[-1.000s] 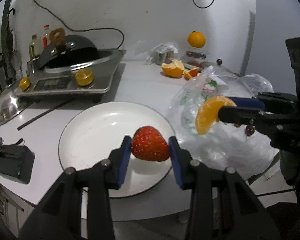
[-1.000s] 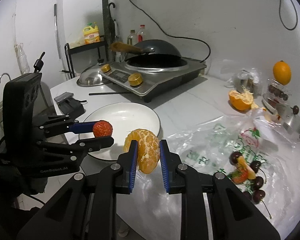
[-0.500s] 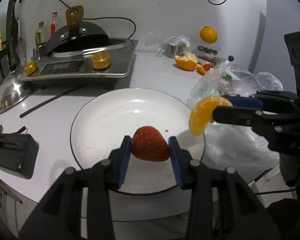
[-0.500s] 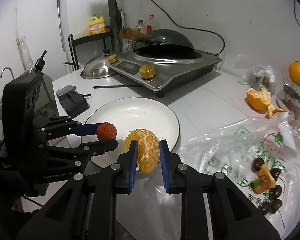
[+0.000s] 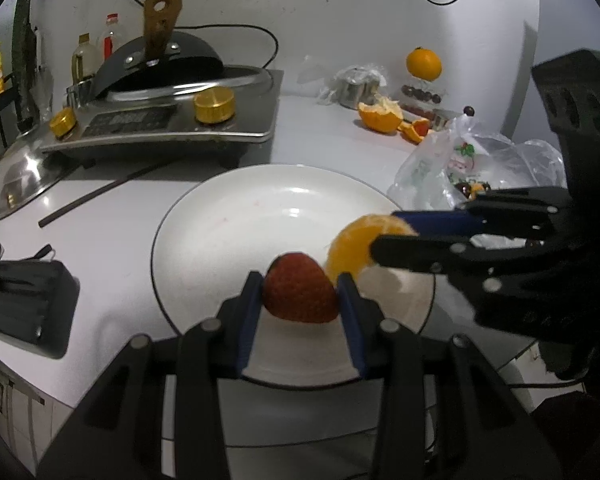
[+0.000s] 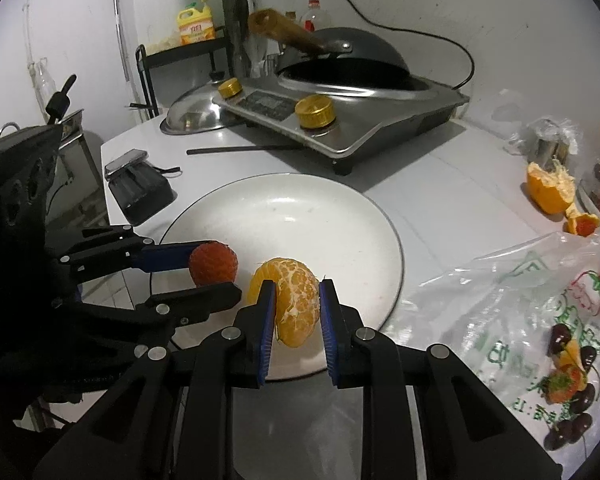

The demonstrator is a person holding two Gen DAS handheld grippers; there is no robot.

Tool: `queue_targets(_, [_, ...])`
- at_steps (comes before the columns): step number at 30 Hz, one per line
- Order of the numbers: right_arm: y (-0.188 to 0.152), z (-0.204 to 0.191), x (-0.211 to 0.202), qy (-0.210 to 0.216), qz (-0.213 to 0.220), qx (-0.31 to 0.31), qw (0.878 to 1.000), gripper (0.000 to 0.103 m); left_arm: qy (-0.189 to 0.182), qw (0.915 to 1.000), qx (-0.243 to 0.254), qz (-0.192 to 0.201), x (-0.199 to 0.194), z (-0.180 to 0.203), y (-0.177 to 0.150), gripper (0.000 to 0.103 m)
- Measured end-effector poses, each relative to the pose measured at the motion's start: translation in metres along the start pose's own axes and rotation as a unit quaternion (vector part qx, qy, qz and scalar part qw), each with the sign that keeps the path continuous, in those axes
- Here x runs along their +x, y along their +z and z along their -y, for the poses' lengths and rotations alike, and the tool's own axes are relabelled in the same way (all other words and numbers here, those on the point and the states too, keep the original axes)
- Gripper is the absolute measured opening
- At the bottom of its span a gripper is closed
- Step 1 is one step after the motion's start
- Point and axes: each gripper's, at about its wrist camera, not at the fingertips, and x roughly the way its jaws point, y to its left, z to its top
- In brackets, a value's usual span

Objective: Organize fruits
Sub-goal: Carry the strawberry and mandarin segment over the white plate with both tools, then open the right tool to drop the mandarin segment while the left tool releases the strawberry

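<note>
A red strawberry sits clamped between the blue pads of my left gripper, hanging over the near part of the white plate. My right gripper is shut on a peeled orange piece, also above the plate's near rim. In the left wrist view the right gripper comes in from the right with the orange piece just beside the strawberry. From the right wrist, the left gripper and its strawberry appear at left, close to the orange.
A steel cooktop with a black wok stands behind the plate, a steel lid left of it. A clear plastic bag with cherries and fruit lies right. Orange peel, a whole orange and a black box sit around.
Both grippers have moved in over the plate and lower, still holding their fruit. The orange piece has come from above the bag to right beside the strawberry.
</note>
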Motion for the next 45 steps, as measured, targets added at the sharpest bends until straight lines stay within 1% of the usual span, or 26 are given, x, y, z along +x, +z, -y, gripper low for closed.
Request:
queue_targets(5, [-0.002,-0.003,0.011,0.000,-0.017,0.000,1.000,0.023,0.000,1.0000,-0.001,-0.008,0.003,-0.002,-0.002,0.039])
queue_targets(11, [-0.005,-0.001,0.013,-0.001,-0.026,0.007,1.000,0.023,0.000,0.9999,-0.002,-0.013,0.004,-0.001,-0.001,0.040])
queue_targets(15, [-0.007,-0.001,0.011,-0.004,-0.030,0.009,0.999,0.026,0.002,0.9999,-0.001,-0.012,0.001,0.002,0.001,0.040])
queue_targets(17, [-0.007,-0.001,0.009,-0.003,-0.027,0.010,1.000,0.031,0.005,0.9999,-0.001,-0.011,-0.001,0.003,0.002,0.041])
queue_targets(21, [-0.008,0.001,0.001,-0.005,-0.019,0.011,1.000,0.035,0.010,0.9999,0.001,-0.009,-0.005,0.006,0.002,0.044])
queue_targets(22, [-0.009,0.002,-0.002,-0.006,-0.017,0.012,1.000,0.036,0.012,0.9999,0.001,-0.009,-0.006,0.007,0.002,0.049])
queue_targets(23, [-0.009,0.003,-0.004,-0.007,-0.015,0.013,1.000,0.036,0.013,0.9999,-0.001,-0.006,-0.008,0.009,0.002,0.051])
queue_targets(42, [-0.034,0.028,-0.056,-0.032,0.019,0.041,0.998,0.037,0.021,0.9996,0.020,0.008,-0.027,0.049,0.010,0.053])
queue_targets(45, [-0.040,0.035,-0.066,-0.039,0.025,0.048,0.998,0.038,0.020,0.9994,0.024,0.009,-0.028,0.057,0.012,0.056])
